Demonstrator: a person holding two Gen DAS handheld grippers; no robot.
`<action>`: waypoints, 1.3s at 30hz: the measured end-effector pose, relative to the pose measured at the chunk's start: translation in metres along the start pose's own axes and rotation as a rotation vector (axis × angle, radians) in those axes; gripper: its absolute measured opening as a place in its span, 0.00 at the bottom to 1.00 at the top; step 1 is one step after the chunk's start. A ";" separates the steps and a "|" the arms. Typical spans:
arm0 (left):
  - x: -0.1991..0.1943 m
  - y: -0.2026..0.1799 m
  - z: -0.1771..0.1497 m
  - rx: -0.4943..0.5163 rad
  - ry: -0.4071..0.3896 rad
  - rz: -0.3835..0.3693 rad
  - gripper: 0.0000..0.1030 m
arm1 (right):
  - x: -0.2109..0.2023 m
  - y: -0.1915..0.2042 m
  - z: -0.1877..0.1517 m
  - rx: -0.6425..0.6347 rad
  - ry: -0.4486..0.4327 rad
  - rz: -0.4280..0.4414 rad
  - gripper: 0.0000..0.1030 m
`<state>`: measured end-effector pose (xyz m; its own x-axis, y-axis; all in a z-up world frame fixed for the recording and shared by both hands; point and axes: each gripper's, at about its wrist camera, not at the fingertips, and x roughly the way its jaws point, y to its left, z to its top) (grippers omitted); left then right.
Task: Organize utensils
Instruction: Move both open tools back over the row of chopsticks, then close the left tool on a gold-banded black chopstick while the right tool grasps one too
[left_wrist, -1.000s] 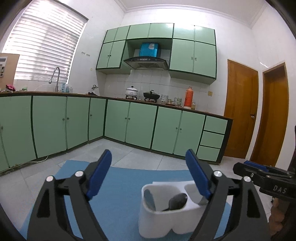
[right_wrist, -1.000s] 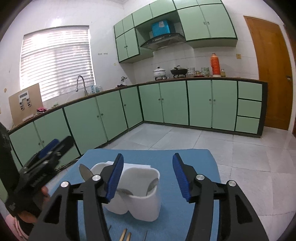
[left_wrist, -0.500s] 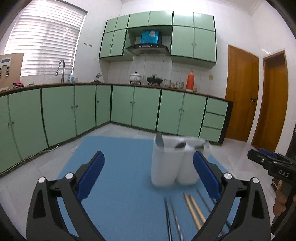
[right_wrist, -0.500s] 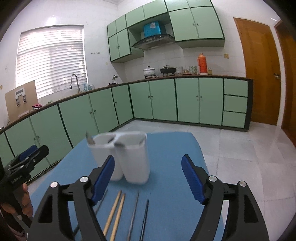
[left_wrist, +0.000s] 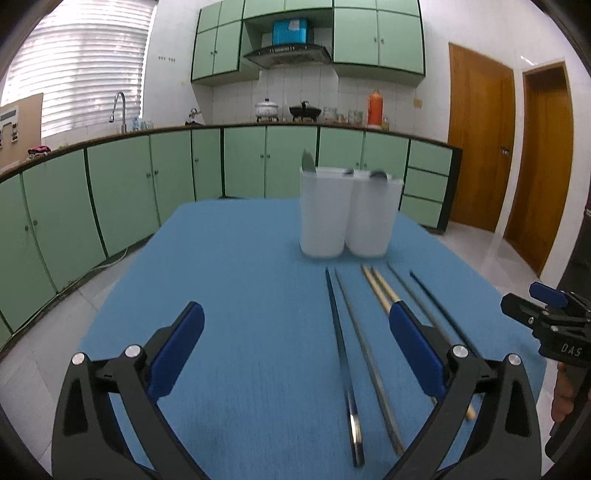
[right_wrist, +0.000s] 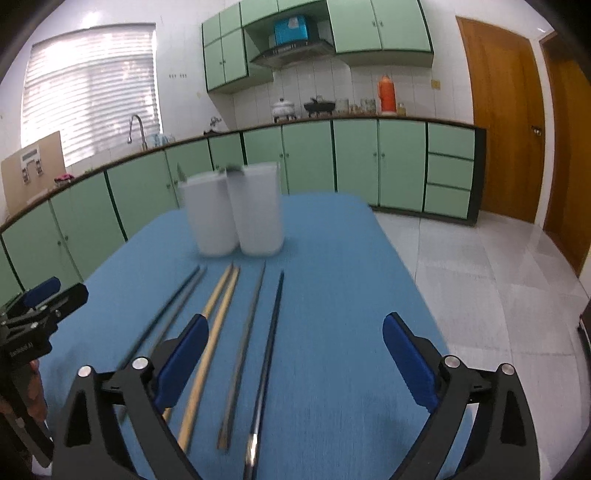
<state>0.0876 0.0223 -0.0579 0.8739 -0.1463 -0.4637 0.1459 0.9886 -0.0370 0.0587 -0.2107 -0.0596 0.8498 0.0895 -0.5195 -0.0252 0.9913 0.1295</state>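
I see my left gripper (left_wrist: 295, 343) and right gripper (right_wrist: 295, 350) empty, jaws just spread wide, over the blue mat (left_wrist: 240, 295) where chopsticks (right_wrist: 207, 339) lie before the white holder (left_wrist: 349, 214).

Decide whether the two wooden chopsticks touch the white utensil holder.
Apart: the right wrist view shows blue mat between the wooden chopsticks and the white utensil holder.

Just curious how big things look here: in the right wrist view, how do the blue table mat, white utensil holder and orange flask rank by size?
1. Blue table mat, by far the largest.
2. White plastic utensil holder.
3. Orange flask, though it stands much farther off, so it may only look smallest.
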 end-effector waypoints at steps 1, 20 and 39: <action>-0.002 0.000 -0.003 0.002 0.009 0.000 0.95 | -0.001 0.000 -0.005 -0.002 0.007 -0.003 0.91; -0.029 -0.015 -0.063 0.031 0.045 0.042 0.95 | -0.025 0.019 -0.084 -0.120 -0.017 -0.055 0.83; -0.027 -0.027 -0.076 0.000 0.031 0.028 0.82 | -0.026 0.032 -0.099 -0.160 -0.067 -0.035 0.39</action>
<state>0.0248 0.0025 -0.1116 0.8627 -0.1173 -0.4919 0.1216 0.9923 -0.0234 -0.0160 -0.1713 -0.1256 0.8848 0.0531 -0.4629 -0.0739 0.9969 -0.0269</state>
